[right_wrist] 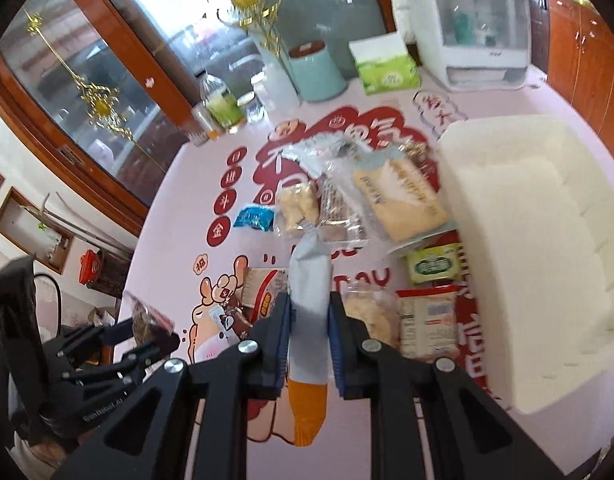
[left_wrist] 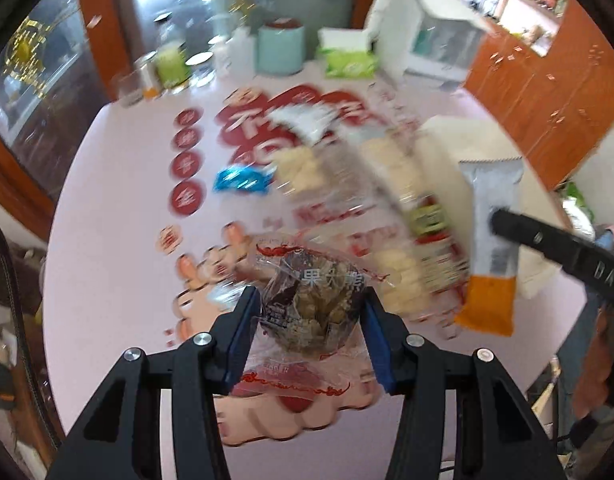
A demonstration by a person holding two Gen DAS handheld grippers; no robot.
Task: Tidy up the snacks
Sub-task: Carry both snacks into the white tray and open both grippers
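1. Nearest our left lens: left gripper (left_wrist: 311, 320), clenched on a clear-wrapped nut cluster (left_wrist: 313, 304), held above the pink table (left_wrist: 119, 208).
2. Nearest our right lens: right gripper (right_wrist: 307, 336), clamped across a grey-and-orange bar packet (right_wrist: 309, 292), orange end toward us, also lifted off the table.
3. Destination, as we judge it: white foam tray (right_wrist: 547, 240), at the right of the table, nothing visible inside it.
4. Stock not yet sorted: loose snack pile (right_wrist: 371, 200) just left of the tray; blue wrapper (right_wrist: 253, 218) apart at its left.
5. Handling note: we would carry each packet over the tray wall, lower it inside before releasing, and keep our grippers from crossing.
6. Background: tissue box (right_wrist: 387, 66), teal canister (right_wrist: 317, 74).
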